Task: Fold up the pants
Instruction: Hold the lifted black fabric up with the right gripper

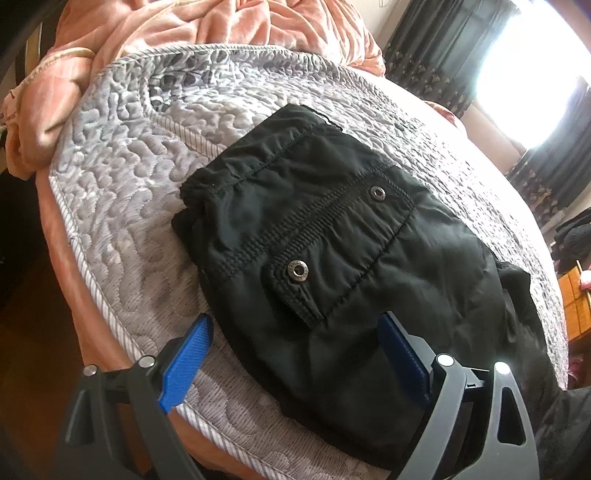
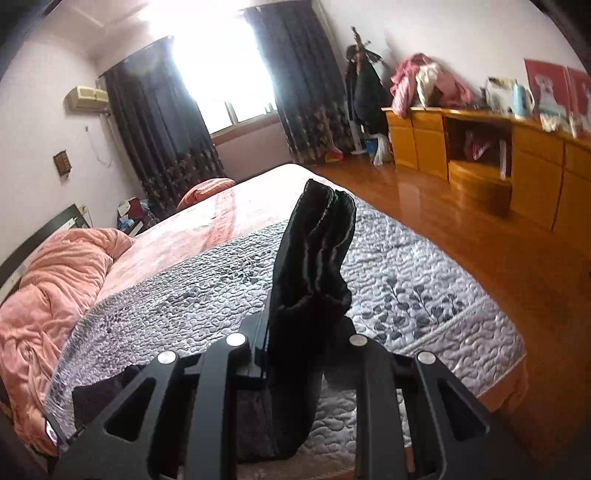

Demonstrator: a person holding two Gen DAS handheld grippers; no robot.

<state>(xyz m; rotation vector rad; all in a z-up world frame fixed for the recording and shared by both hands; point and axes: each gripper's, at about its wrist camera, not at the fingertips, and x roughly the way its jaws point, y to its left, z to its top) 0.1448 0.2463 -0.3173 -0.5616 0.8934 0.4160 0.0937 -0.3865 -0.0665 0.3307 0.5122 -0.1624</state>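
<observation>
Black pants (image 1: 325, 243) lie on the grey quilted bedspread (image 1: 122, 177), waistband end with a snap-button pocket flap towards the left gripper. My left gripper (image 1: 295, 339) is open, its blue fingers (image 1: 184, 362) spread over the near edge of the pants, holding nothing. My right gripper (image 2: 295, 325) is shut on the pants leg end (image 2: 314, 258), which stands up bunched between the black fingers above the bed.
A pink blanket (image 1: 184, 26) is heaped at the head of the bed (image 2: 55, 280). The bed edge (image 1: 74, 266) runs close on the left. A wooden floor (image 2: 461, 236), yellow cabinets (image 2: 535, 158) and dark curtains (image 2: 159, 125) lie beyond.
</observation>
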